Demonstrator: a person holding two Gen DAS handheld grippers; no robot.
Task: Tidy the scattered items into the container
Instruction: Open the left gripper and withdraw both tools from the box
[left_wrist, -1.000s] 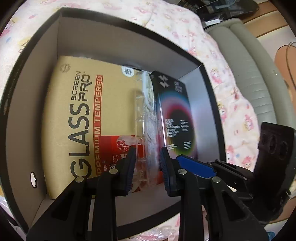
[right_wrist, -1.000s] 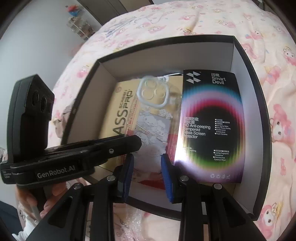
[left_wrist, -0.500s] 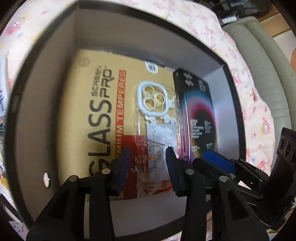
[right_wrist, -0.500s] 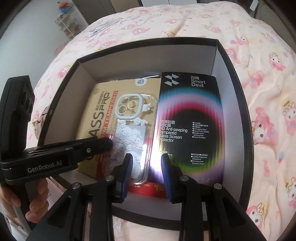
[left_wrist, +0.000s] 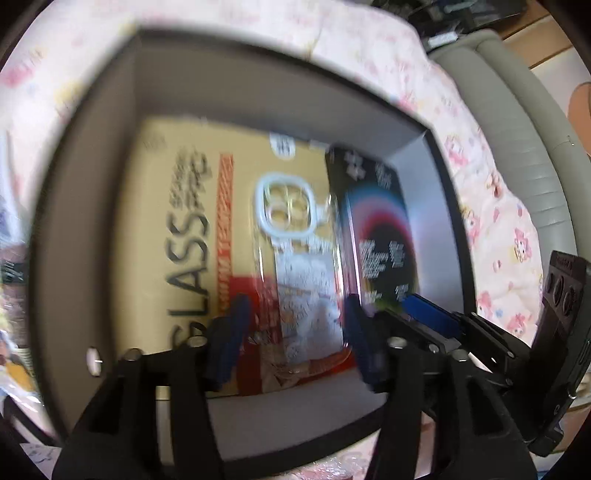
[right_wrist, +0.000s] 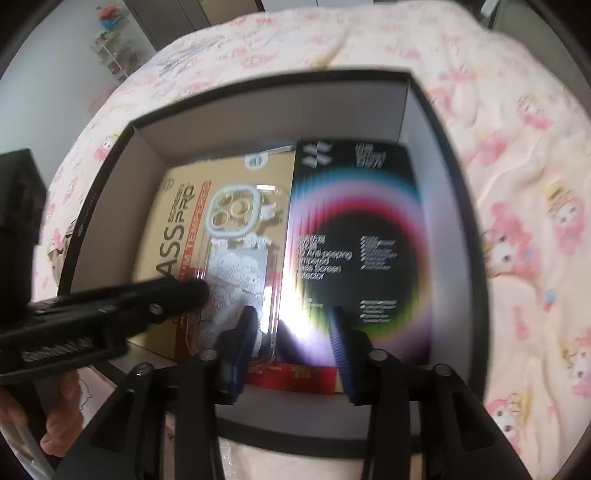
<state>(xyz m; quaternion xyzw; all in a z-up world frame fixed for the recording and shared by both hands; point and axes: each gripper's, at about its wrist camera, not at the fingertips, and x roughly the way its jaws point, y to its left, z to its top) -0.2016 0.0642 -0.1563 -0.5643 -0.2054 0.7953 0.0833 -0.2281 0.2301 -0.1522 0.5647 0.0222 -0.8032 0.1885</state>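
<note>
One box (right_wrist: 436, 118) holds three items: one tan pack (right_wrist: 173, 236), one black pack (right_wrist: 354, 258) and one clear phone case (right_wrist: 240, 258). Two grippers (left_wrist: 295, 332) (right_wrist: 291, 332).

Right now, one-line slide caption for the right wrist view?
Right gripper, jaws opening and empty, above the box holding the clear phone case and two screen-protector packs.
</note>
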